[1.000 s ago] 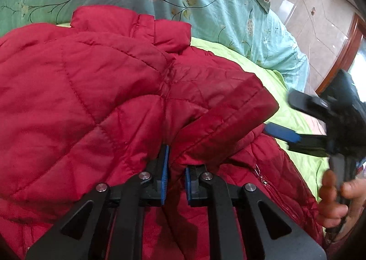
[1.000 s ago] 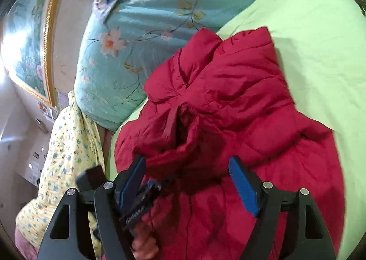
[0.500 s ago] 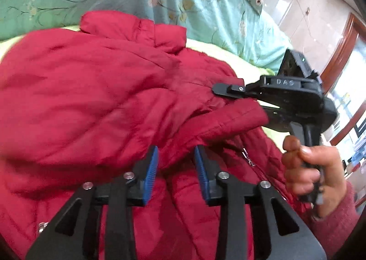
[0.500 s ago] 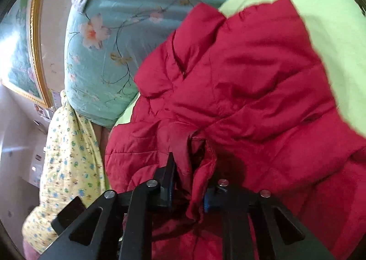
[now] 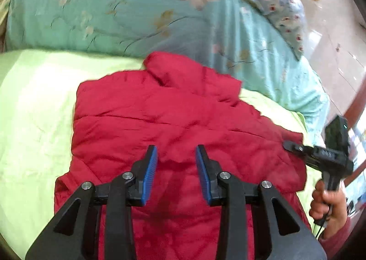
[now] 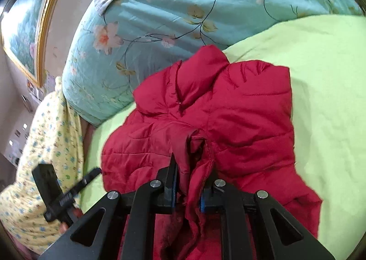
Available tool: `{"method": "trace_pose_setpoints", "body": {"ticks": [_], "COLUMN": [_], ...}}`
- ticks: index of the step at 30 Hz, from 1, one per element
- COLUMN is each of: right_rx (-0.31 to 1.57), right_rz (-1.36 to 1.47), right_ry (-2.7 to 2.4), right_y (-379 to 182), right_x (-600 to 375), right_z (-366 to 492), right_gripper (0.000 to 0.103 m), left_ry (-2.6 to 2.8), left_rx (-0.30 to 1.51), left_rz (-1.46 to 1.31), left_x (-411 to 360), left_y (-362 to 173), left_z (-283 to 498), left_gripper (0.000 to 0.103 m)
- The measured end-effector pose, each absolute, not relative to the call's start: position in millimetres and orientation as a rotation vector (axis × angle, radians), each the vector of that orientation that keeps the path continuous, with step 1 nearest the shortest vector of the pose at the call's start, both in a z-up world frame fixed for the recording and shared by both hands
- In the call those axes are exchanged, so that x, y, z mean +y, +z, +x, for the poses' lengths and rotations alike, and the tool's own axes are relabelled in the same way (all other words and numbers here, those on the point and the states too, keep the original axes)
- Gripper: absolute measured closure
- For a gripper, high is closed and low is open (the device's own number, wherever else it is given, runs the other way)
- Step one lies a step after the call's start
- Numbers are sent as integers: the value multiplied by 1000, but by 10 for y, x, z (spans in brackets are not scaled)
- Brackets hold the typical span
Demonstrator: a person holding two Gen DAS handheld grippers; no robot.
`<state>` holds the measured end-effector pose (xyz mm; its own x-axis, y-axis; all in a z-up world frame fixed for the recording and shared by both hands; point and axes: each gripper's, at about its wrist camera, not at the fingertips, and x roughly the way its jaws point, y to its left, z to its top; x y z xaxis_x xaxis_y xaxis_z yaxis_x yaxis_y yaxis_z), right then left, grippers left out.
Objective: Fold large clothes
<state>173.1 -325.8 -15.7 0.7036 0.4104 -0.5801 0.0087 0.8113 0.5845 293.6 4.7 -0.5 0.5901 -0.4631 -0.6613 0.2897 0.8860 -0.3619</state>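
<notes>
**Desk:** What's nearest, and how much room at the edges?

**Operator:** From my left wrist camera, the left gripper (image 5: 176, 168) hangs over the near part of the red jacket (image 5: 173, 123), jaws parted, nothing between the blue pads (image 5: 149, 175). I have bare green sheet (image 5: 34, 111) to the left of the jacket, a narrower strip to the right. The jacket's left edge lies straight; its right edge runs out to the right gripper (image 5: 290, 145), held in a hand (image 5: 329, 205) at the frame's rim.

**Desk:** And the right side?

**Operator:** On my right wrist camera, the right gripper (image 6: 188, 189) is clenched on a bunched sleeve cuff (image 6: 196, 152), cloth pinched between the pads and hanging below them. Open sheet spreads to the right.

**Desk:** Farther back?

**Operator:** The jacket's collar (image 6: 201, 72) points at the teal flowered quilt (image 5: 137, 8), which walls off the far side. A small-flowered pillow (image 5: 274, 4) sits on it; a gold-framed picture (image 6: 34, 27) hangs beyond.

**Desk:** What changed?

**Operator:** A second ago my left gripper pinched that cuff and the right stood wide. Now the right has it, and the left has let go and pulled back.
</notes>
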Motion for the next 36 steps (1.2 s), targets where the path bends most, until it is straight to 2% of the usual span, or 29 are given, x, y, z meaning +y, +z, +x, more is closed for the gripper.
{"method": "trace_pose_setpoints", "body": {"ticks": [3, 4, 6, 10, 14, 17, 20, 29, 34, 36], "right_rx": [782, 786, 796, 753, 667, 571, 552, 806, 829, 823], "right_rz": [560, 559, 558, 540, 400, 357, 345, 278, 301, 301], "right_ry": [217, 211, 178, 116, 7, -78, -80, 64, 55, 56], "right_y": [-242, -271, -324, -219, 32, 176, 199, -490, -762, -785], "right_x": [-3248, -3260, -3296, -3367, -3166, -3089, -3030, -2695, -2841, -2835], "right_z": [1770, 1775, 1760, 1601, 1400, 1233, 1196, 1759, 1835, 1825], "right_gripper": [87, 80, 75, 73, 72, 64, 63, 66, 66, 66], "left_ry": [-446, -440, -439, -428, -408, -400, -394, -395, -418, -386], "left_rx": [912, 931, 952, 940, 931, 926, 922, 915, 838, 860], "left_rz": [-232, -231, -229, -204, -188, -171, -161, -136, -153, -145], "left_x": [8, -3, -21, -81, -103, -124, -138, -110, 28, 72], "left_y": [-255, -320, -433, -497, -519, -527, -538, -448, -210, -232], "left_z": [3095, 3128, 3156, 3099, 3065, 3062, 3066, 2997, 2871, 2933], "left_gripper": [71, 71, 71, 71, 71, 71, 71, 71, 71, 71]}}
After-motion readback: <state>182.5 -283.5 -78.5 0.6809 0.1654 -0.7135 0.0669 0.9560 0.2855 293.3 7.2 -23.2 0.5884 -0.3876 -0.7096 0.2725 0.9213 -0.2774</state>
